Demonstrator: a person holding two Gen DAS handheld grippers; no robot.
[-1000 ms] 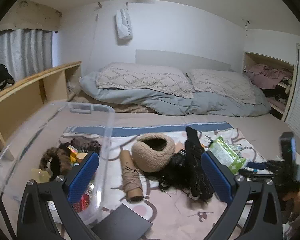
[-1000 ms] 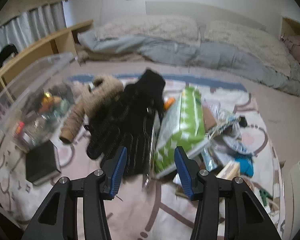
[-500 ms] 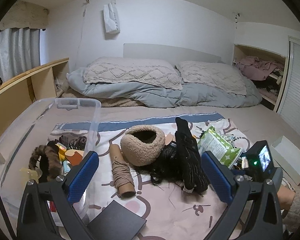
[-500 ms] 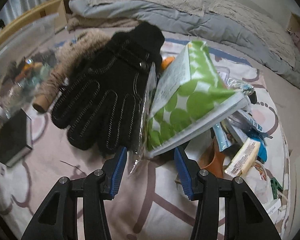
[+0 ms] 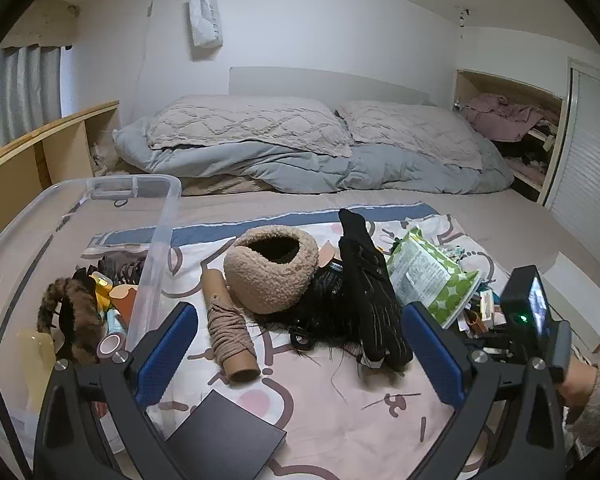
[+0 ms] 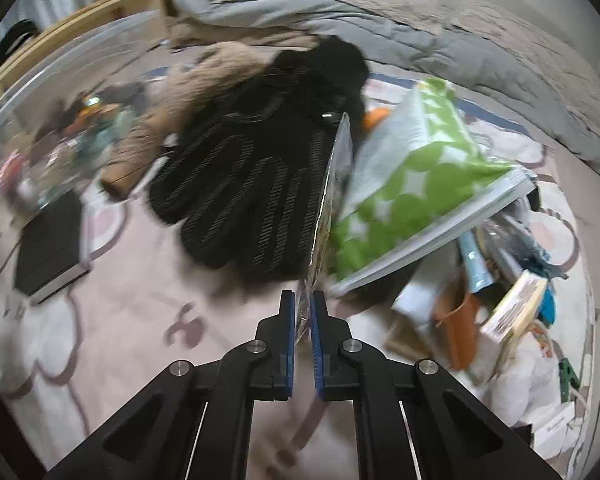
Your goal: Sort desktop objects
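My right gripper (image 6: 302,304) is shut on the near edge of a thin clear plastic packet (image 6: 327,196) that stands on edge between a black glove (image 6: 252,176) and a green-and-white pouch (image 6: 412,168). My left gripper (image 5: 300,344) is open and empty, held above the pink mat (image 5: 340,408). In the left wrist view the black glove (image 5: 374,300), a tan fleece hat (image 5: 274,274), a cardboard tube wrapped in brown cord (image 5: 228,332) and the green pouch (image 5: 428,276) lie in a pile. The right gripper body shows at the right edge of that view.
A clear plastic bin (image 5: 156,256) with several small items stands at the left. A black box (image 5: 228,440) lies at the front of the mat. Loose packets and an orange item (image 6: 456,328) lie right of the pouch. Pillows and a grey duvet (image 5: 300,160) lie behind.
My right gripper moved forward to the gap between glove and pouch and shut on the clear packet's edge. My left gripper drew back slightly and stayed open.
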